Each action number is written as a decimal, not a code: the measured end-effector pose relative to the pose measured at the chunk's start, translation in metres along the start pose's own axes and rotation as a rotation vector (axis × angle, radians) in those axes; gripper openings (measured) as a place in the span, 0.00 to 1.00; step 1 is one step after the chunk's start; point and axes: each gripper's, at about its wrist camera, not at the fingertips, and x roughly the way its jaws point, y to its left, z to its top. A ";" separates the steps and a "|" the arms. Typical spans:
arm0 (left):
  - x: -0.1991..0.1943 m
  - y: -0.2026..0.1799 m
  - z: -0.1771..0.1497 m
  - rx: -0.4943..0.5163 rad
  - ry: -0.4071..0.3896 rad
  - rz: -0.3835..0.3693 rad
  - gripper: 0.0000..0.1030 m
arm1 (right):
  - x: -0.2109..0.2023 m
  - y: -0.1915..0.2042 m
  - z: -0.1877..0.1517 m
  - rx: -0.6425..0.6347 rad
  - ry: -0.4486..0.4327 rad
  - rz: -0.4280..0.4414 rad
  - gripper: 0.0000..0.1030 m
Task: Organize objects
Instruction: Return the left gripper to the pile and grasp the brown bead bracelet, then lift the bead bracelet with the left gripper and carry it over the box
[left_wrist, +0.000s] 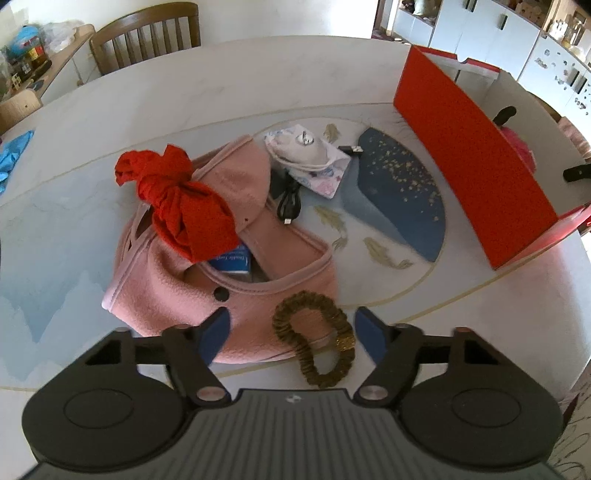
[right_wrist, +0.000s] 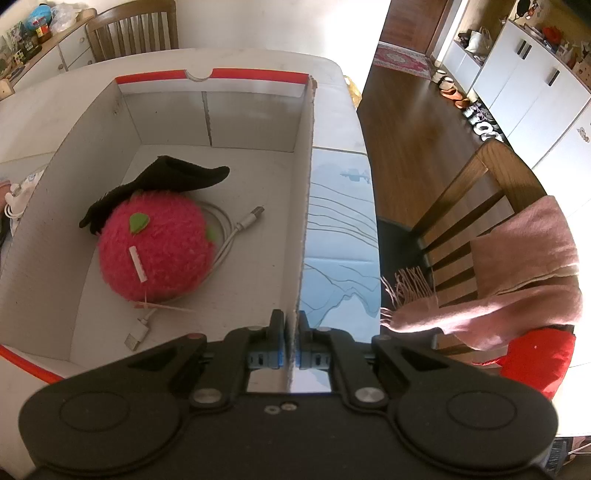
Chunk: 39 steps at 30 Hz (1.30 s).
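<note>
Between gripper (left_wrist: 291, 334) fingers, gold scrunchie (left_wrist: 314, 338) (pleated).

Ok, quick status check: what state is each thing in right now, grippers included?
Left gripper: open, straddling the scrunchie, pads not touching it.
Gold scrunchie: loose, lying partly on the pink bag.
Pink bag: open-topped, lying on the table.
Red cloth: knotted, resting on the bag.
Right gripper: shut on the box wall.
Red box: open, upright.

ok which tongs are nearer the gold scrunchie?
Left. The left tongs hang open straddling the gold scrunchie beside the pink bag; the right tongs are off clamping the box wall.
</note>
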 end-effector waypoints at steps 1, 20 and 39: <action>0.002 0.000 -0.001 0.004 0.006 0.006 0.63 | 0.000 0.000 0.000 0.000 0.000 0.000 0.05; 0.028 -0.005 -0.003 0.058 0.023 0.047 0.09 | 0.000 0.001 0.000 -0.014 -0.004 -0.005 0.05; -0.052 -0.039 0.019 0.100 -0.126 -0.073 0.07 | 0.000 -0.001 0.000 -0.010 -0.015 0.020 0.03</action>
